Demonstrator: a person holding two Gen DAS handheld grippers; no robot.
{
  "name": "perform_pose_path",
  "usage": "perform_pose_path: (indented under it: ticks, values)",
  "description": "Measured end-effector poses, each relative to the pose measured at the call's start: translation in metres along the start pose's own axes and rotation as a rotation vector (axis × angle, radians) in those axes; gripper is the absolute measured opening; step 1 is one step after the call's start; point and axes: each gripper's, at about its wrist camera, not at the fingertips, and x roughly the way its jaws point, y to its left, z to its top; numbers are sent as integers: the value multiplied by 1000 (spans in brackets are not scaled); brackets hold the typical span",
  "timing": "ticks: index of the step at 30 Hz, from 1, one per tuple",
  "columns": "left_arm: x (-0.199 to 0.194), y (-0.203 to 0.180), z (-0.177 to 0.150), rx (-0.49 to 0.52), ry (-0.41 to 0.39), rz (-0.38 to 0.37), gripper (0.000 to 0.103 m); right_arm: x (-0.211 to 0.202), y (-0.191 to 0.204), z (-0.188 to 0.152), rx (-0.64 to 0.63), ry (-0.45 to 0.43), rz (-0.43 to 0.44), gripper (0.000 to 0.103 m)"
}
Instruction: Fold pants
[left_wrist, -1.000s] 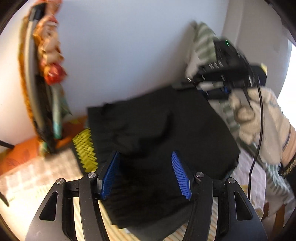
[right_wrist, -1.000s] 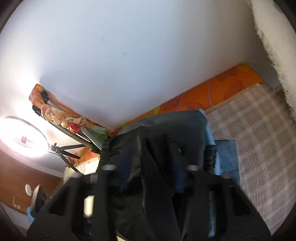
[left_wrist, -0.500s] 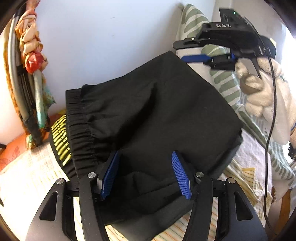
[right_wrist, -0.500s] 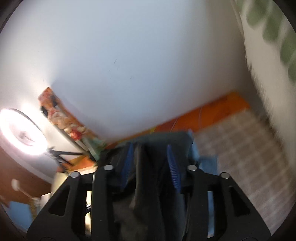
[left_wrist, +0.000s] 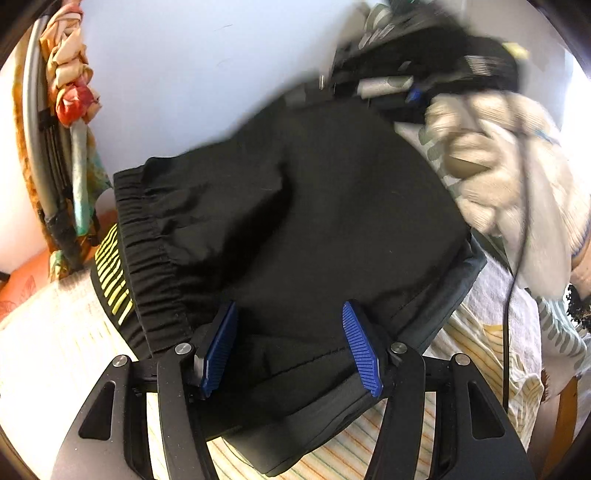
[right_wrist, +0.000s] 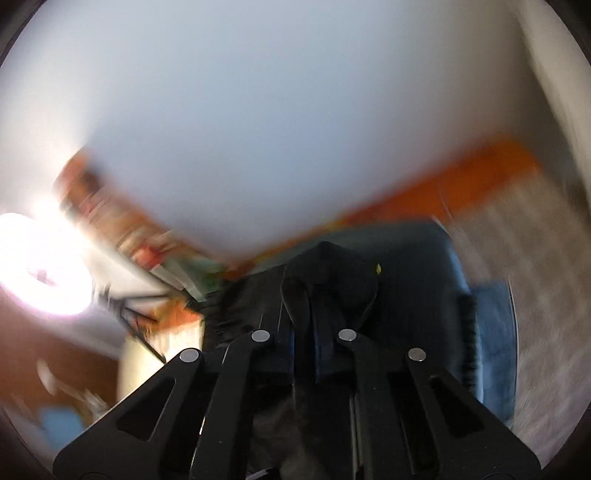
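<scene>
Black pants (left_wrist: 306, 221) with an elastic waistband at the left lie folded on a striped sheet (left_wrist: 340, 454). My left gripper (left_wrist: 291, 347) is open, its blue pads either side of the pants' near edge. In the left wrist view my right gripper (left_wrist: 413, 92), held in a gloved hand, is at the pants' far right corner. In the blurred right wrist view my right gripper (right_wrist: 304, 354) is shut on a fold of the black pants (right_wrist: 328, 273).
A pale wall (left_wrist: 184, 74) stands behind. A patterned cloth on a stand (left_wrist: 70, 92) is at the left. An orange cloth (right_wrist: 461, 177) and a checked sheet (right_wrist: 524, 258) lie by the wall. A bright ring light (right_wrist: 37, 266) is at the left.
My right gripper has closed on the pants' fold and is moving fast. The pants' far corner has shifted with it. My left gripper stays open at the near edge.
</scene>
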Motion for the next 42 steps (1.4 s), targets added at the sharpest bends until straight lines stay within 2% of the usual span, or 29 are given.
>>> perform_pose_path:
  ticks: [2, 4, 6, 8, 10, 11, 12, 13, 14, 17, 21, 25, 26, 27, 28, 31, 34, 36, 38, 40, 42]
  values:
    - [-1, -1, 0, 6, 1, -3, 58, -24, 41, -13, -240, -65, -21, 7]
    - [-3, 0, 5, -11, -5, -29, 58, -43, 63, -24, -390, -91, -66, 7]
    - [-1, -2, 14, -25, -10, -52, 58, -57, 72, -31, -539, -107, -171, 6]
    - [-3, -9, 11, -14, -11, -49, 58, -58, 56, -29, -589, -92, -276, 6]
    - [-2, -12, 13, -10, -2, -49, 58, -45, 20, -18, -499, -11, -344, 6]
    - [-5, -14, 11, -13, -2, -50, 58, -37, -1, -14, -422, 51, -382, 13]
    - [-8, -16, 12, -13, -5, -56, 58, -32, -9, -13, -363, 65, -403, 18]
    - [-11, -18, 13, -8, -8, -55, 58, -36, -19, -14, -299, 59, -390, 21]
    - [-14, -18, 13, -2, -12, -49, 58, -44, -29, -17, -224, 47, -325, 26]
    - [-19, -23, 15, -9, -25, -36, 58, -65, -40, -36, -141, 26, -226, 39]
    - [-44, 1, 5, -51, -66, -24, 58, -75, -41, -73, -72, 68, -93, 41]
    - [-66, 23, -9, -115, -87, -16, 58, -81, -31, -107, -106, 120, -78, 41]
    - [-73, 27, -12, -121, -95, -5, 58, -79, -28, -115, -131, 140, -105, 39]
    - [-75, 30, -14, -123, -99, 5, 58, -78, -26, -117, -148, 152, -136, 32]
    - [-80, 34, -16, -129, -104, 17, 58, -77, -23, -119, -164, 160, -156, 15]
    - [-100, 50, -24, -167, -122, 38, 58, -78, -14, -116, -201, 163, -195, 9]
    - [-120, 58, -30, -181, -127, 56, 58, -78, -17, -109, -235, 162, -345, 9]
    - [-131, 60, -34, -179, -128, 72, 58, -75, -20, -106, -212, 196, -368, 20]
    - [-145, 59, -38, -177, -132, 86, 58, -77, -19, -108, -187, 203, -375, 37]
    - [-161, 59, -43, -173, -142, 103, 58, -87, -8, -112, -212, 162, -414, 46]
    - [-179, 57, -47, -169, -154, 116, 58, -101, 1, -118, -211, 121, -415, 46]
